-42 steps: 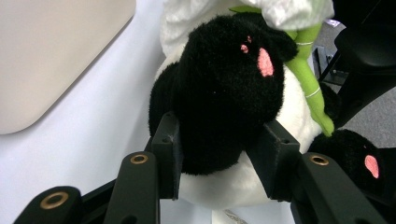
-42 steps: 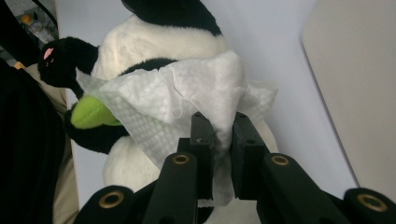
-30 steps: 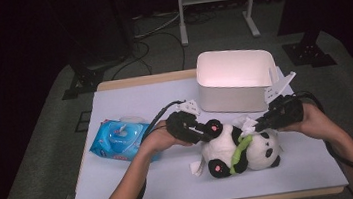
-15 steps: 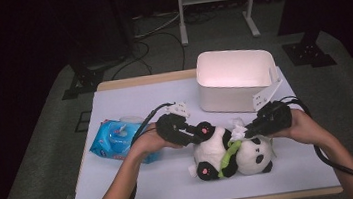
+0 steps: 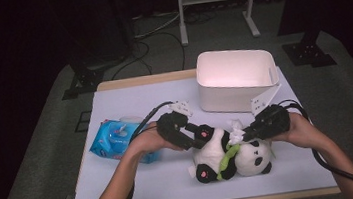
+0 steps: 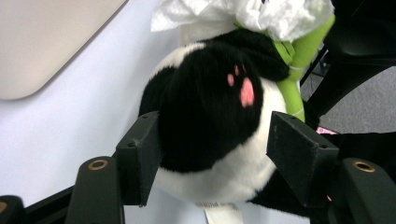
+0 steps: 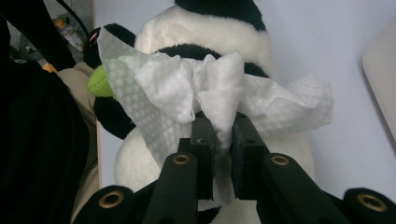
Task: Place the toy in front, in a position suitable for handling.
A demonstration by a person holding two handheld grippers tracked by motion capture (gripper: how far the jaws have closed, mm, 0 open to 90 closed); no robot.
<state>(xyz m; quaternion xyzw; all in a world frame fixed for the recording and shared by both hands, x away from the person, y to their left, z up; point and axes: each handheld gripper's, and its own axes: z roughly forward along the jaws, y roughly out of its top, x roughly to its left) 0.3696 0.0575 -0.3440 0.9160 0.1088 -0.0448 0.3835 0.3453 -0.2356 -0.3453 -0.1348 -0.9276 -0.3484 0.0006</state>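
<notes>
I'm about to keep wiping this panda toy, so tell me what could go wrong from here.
1. The left claw has just been opening; its pads stand off the panda's paw, so the panda may roll or slide under the wiping.
2. The right claw pinches only a bunched part of the wipe; it might slip out or tear.
3. The wipe could snag on the green bamboo piece.

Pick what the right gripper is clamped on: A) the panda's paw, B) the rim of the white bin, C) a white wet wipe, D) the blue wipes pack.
C: in the right gripper view the right gripper has its jaws shut on a crumpled white wet wipe, held against the plush panda.
</notes>
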